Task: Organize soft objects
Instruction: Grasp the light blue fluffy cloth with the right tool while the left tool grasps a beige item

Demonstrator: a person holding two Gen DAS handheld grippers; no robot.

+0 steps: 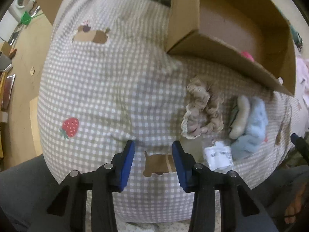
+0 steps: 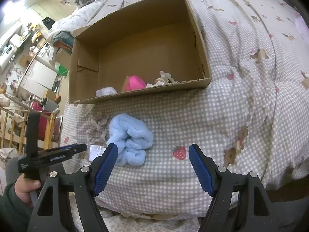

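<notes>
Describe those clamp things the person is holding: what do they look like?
Each gripper, left and right, has black plastic arms with silver rivets and two fingers faced with textured blue pads. The person's hand on the left one's black handle shows a dark green sleeve.

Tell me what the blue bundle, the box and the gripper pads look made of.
Blue bundle: fluffy fleece or microfibre, judging by its matte, fuzzy folds. Box: brown corrugated cardboard, with raw, frayed edges. Right gripper pads: blue, probably rubber or textured plastic, with a fine dimpled grid.
</notes>
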